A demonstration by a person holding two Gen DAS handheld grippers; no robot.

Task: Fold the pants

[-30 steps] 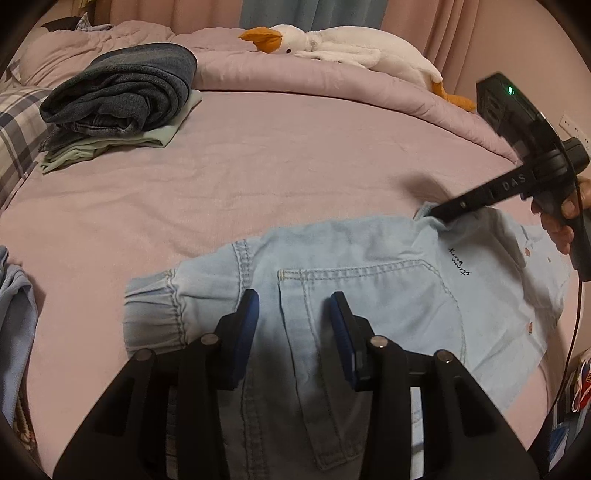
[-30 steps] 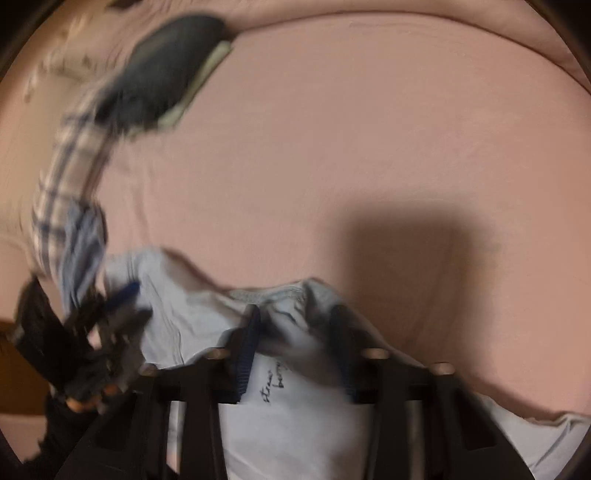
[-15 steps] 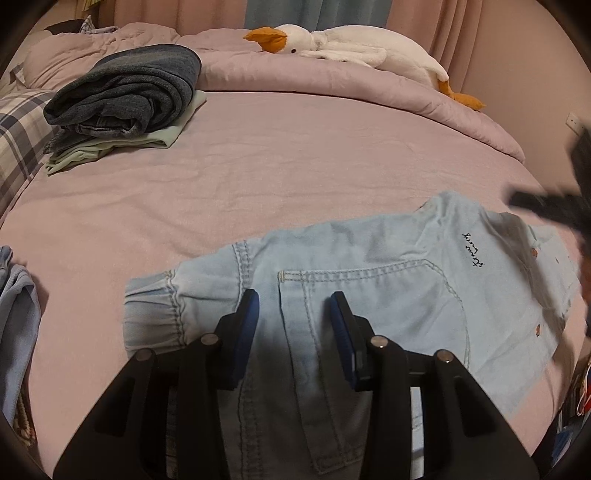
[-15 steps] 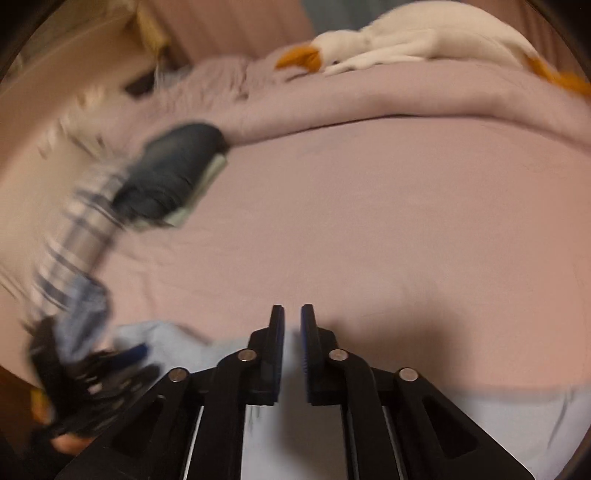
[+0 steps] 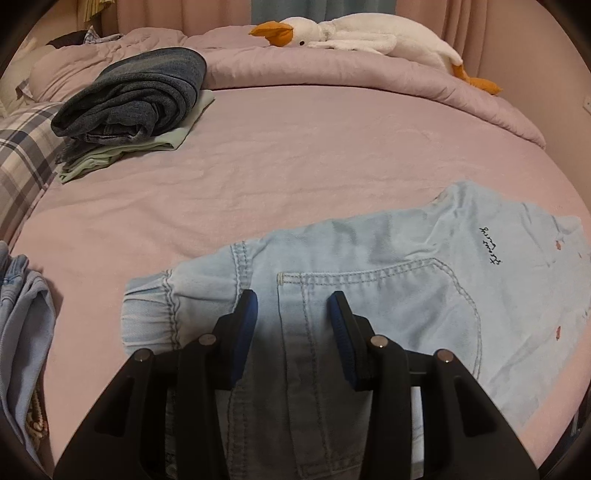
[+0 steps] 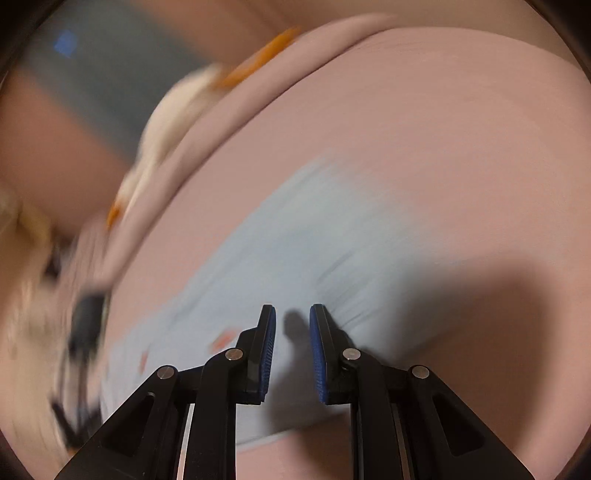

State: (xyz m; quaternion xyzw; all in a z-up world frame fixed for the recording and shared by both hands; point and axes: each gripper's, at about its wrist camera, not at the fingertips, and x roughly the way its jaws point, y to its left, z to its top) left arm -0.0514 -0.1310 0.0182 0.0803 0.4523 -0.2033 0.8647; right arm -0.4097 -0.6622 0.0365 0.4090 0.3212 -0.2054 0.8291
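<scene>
Light blue denim pants [image 5: 369, 280] lie flat on the pink bed sheet [image 5: 295, 155], back pocket and small black lettering facing up. My left gripper [image 5: 291, 306] hovers over the pocket's left end with its jaws apart; the denim runs on flat beneath them, unpinched. In the blurred right wrist view my right gripper [image 6: 292, 321] hangs over the pants [image 6: 295, 240]. Its jaws are opening, with a narrow gap and nothing between them. The right gripper is out of the left wrist view.
A folded stack of dark jeans [image 5: 136, 96] on a pale green garment [image 5: 177, 138] sits at the far left. A white goose plush [image 5: 362, 33] lies on the rolled duvet at the back. Plaid cloth [image 5: 22, 155] and another light blue garment [image 5: 22, 317] lie at the left edge.
My right gripper let go of the pants' far corner, swung away out of the left wrist view and rolled; its jaws have parted slightly. The corner now lies flat. The left gripper stayed put.
</scene>
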